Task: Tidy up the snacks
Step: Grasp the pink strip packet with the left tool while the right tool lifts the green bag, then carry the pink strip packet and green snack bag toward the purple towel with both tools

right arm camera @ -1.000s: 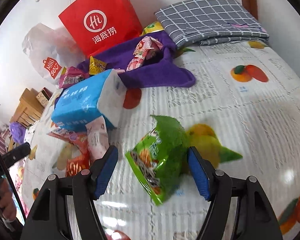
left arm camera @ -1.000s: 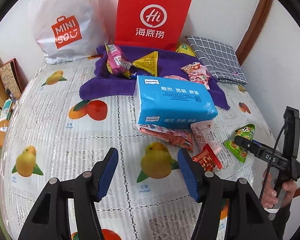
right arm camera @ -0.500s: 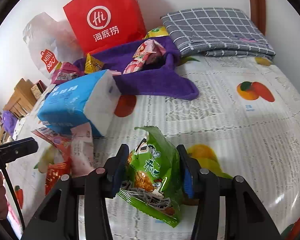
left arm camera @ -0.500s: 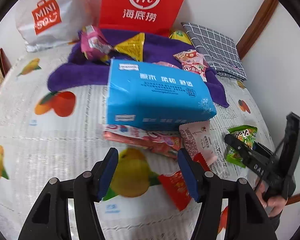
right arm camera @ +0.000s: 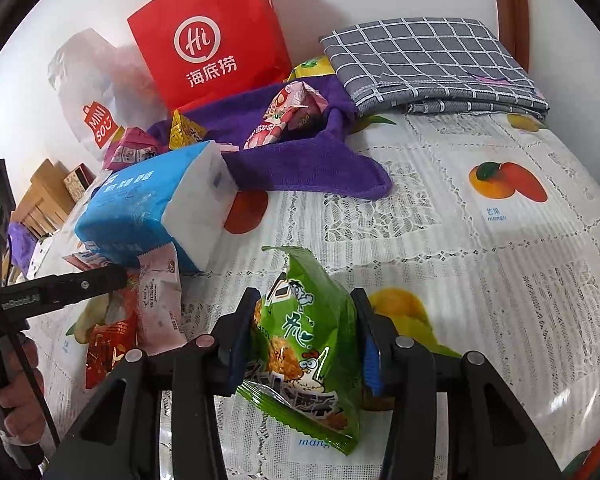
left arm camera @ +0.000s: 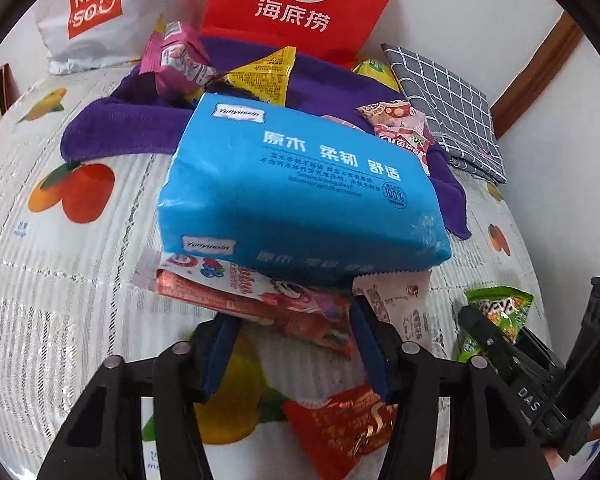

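My right gripper [right arm camera: 300, 340] is shut on a green snack bag [right arm camera: 304, 332], which stands upright between the blue pads above the fruit-print tablecloth [right arm camera: 480, 280]. That bag [left arm camera: 500, 308] also shows at the right of the left wrist view, in the right gripper [left arm camera: 496, 340]. My left gripper [left arm camera: 294, 336] is closing. The near end of a long red-pink snack packet [left arm camera: 260, 300] lies between its tips, and the pads are not pressing on it. That packet sticks out from under a blue tissue pack [left arm camera: 300, 196].
A small red packet [left arm camera: 340, 428] and a pale pink packet [left arm camera: 400, 304] lie near the left gripper. Several snacks sit on a purple towel [right arm camera: 300, 160] in front of a red paper bag [right arm camera: 212, 40]. A white shopping bag [left arm camera: 92, 8] and a grey checked cloth [right arm camera: 428, 56] lie at the back.
The left gripper has moved forward and down to the long packet under the tissue pack, and its jaws have narrowed. The right gripper has shut on the green bag and stood it upright.
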Demonstrator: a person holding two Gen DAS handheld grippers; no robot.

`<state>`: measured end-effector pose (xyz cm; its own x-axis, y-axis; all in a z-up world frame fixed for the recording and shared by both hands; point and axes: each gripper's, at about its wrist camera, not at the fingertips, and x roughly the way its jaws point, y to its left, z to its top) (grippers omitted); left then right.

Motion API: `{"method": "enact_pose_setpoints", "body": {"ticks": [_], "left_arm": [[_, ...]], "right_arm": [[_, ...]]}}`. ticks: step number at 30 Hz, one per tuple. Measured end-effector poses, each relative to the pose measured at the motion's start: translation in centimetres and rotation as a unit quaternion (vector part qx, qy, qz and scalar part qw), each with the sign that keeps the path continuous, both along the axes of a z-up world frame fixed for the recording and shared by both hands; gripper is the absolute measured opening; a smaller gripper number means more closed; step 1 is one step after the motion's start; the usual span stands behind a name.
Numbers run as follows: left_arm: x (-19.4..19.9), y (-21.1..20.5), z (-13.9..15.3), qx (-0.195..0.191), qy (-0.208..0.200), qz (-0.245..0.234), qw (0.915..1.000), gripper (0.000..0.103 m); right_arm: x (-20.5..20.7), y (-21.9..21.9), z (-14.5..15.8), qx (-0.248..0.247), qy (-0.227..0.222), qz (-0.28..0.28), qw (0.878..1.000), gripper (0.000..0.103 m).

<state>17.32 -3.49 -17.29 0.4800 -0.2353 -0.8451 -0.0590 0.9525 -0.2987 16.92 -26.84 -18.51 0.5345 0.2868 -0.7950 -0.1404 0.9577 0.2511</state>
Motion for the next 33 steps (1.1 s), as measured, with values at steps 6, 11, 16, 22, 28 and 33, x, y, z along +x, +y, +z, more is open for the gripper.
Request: {"method": "enact_pose_setpoints", "body": {"ticks": [6,11,16,22,28,33], "left_arm": [[0.3,-0.1,-0.1,-0.007,0.001,0.014,0.9999,0.035],[-0.1,0.0,0.3,-0.028,0.003,0.006,0.9996,0.023],[-1.5,1.0,1.3,-0.036,-0.004,0.005,0.9993,0.021],[-2.9,3.2,3.0,-0.027,-0.020,0.014,0.9993,0.021],[-3.8,5.2,4.8,-0.025,-0.042,0.022,0.9986,0.021],[-4.7,6.2,6.7,-0.021,-0.063,0.014,0.9977,0.021]], "right_arm": [[0.0,0.0,0.0,-0.005,0.000,0.001,1.000,0.046],[0.0,0.1,0.0,-0.005,-0.001,0.000,1.000,0.046],[0.0,0.1,0.0,-0.007,-0.001,0.000,1.000,0.045],[-0.3,0.0,0.2,-0.007,-0.003,-0.003,1.000,0.043],[-1.3,0.0,1.9,0.006,0.001,-0.009,1.000,0.042],[-2.4,0.7,4.9,-0.007,-0.025,-0.015,1.000,0.042]]}}
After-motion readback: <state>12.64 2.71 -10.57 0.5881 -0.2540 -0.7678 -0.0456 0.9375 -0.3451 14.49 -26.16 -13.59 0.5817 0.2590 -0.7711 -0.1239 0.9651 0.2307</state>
